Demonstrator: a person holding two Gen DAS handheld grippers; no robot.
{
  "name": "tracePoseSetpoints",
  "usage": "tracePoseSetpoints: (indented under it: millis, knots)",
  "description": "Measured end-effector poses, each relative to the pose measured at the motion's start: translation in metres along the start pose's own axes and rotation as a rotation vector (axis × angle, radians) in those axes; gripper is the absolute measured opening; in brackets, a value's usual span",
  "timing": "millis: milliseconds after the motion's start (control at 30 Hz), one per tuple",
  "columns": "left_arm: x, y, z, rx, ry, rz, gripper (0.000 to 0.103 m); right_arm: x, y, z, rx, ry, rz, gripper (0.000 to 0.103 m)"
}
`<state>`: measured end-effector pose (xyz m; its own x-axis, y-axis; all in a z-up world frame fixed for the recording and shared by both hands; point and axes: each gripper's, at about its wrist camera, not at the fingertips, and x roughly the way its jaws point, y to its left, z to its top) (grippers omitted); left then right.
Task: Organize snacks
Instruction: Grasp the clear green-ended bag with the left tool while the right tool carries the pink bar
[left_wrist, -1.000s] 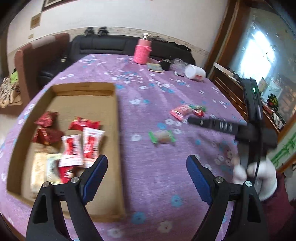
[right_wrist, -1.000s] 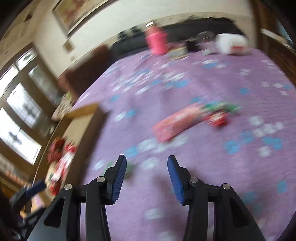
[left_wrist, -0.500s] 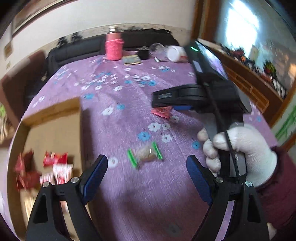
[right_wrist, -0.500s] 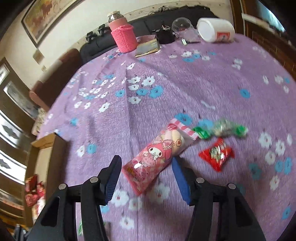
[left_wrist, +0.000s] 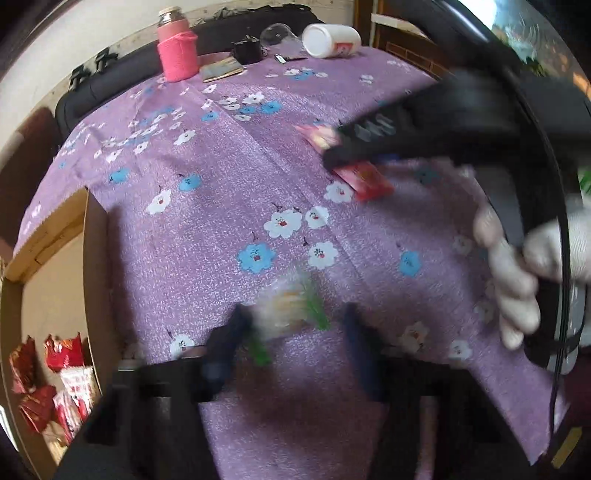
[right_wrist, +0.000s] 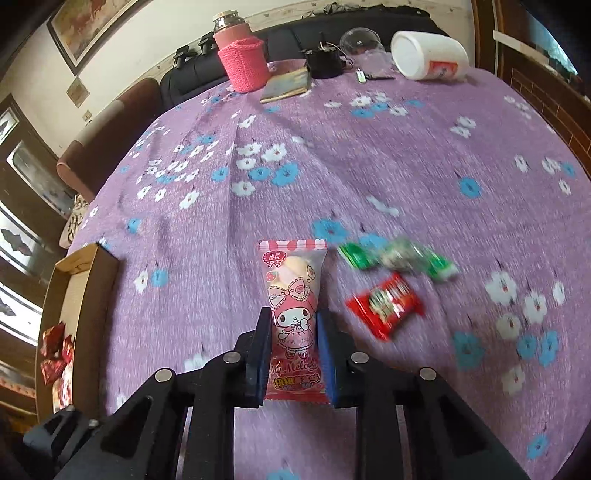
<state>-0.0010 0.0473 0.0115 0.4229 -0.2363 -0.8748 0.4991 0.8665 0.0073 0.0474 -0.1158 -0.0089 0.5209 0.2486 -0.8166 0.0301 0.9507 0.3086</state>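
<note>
My right gripper (right_wrist: 293, 332) is shut on a pink My Melody snack pack (right_wrist: 293, 295), its fingers pressing both long sides on the purple tablecloth. A red snack packet (right_wrist: 384, 304) and a green-ended candy (right_wrist: 400, 256) lie just to its right. My left gripper (left_wrist: 291, 325) is blurred, its fingers on either side of a clear candy with green ends (left_wrist: 288, 306), with gaps at both sides. The cardboard box (left_wrist: 94, 266) with red and white snack packets (left_wrist: 55, 384) lies at the left. The right gripper's body (left_wrist: 443, 122) shows in the left wrist view.
At the table's far edge stand a pink-sleeved flask (right_wrist: 242, 59), a small book (right_wrist: 286, 86), a black object (right_wrist: 325, 61), a clear cup (right_wrist: 360, 38) and a tipped white jar (right_wrist: 428, 55). A dark sofa runs behind the table.
My right gripper has closed on the pink pack, now turned lengthwise between its fingers. My left gripper has moved forward and down over the green-ended candy and has narrowed.
</note>
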Motion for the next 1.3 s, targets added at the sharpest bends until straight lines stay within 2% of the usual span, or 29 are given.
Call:
tracePoseSetpoints:
  millis: [67,167,333,633,800,900,1033,1167,1300]
  knots:
    - [-0.001,0.002,-0.001,-0.028,-0.011,-0.018,0.032,-0.007,-0.003,-0.007,-0.001,0.001,-0.001,0.024]
    - [-0.007,0.006,-0.008,-0.068,-0.034,-0.034,0.031,-0.015,-0.009,-0.018,0.001,0.002,0.013,0.024]
    - [-0.029,0.019,-0.018,-0.142,-0.075,-0.078,0.023,-0.039,-0.009,-0.034,-0.001,-0.028,0.061,0.024]
    - [-0.084,0.071,-0.036,-0.298,-0.186,-0.158,0.023,-0.087,0.047,-0.039,-0.097,-0.114,0.180,0.024]
    - [-0.099,0.083,-0.040,-0.319,-0.222,-0.145,0.023,-0.094,0.080,-0.044,-0.129,-0.114,0.251,0.024]
    - [-0.111,0.105,-0.039,-0.360,-0.256,-0.127,0.023,-0.093,0.099,-0.042,-0.145,-0.100,0.310,0.024]
    - [-0.123,0.143,-0.043,-0.429,-0.277,-0.074,0.023,-0.083,0.143,-0.039,-0.218,-0.075,0.362,0.024]
    - [-0.114,0.185,-0.040,-0.493,-0.248,-0.030,0.023,-0.054,0.189,-0.037,-0.272,-0.029,0.367,0.025]
    - [-0.089,0.210,-0.038,-0.526,-0.207,0.000,0.023,-0.010,0.225,-0.034,-0.314,0.008,0.313,0.025]
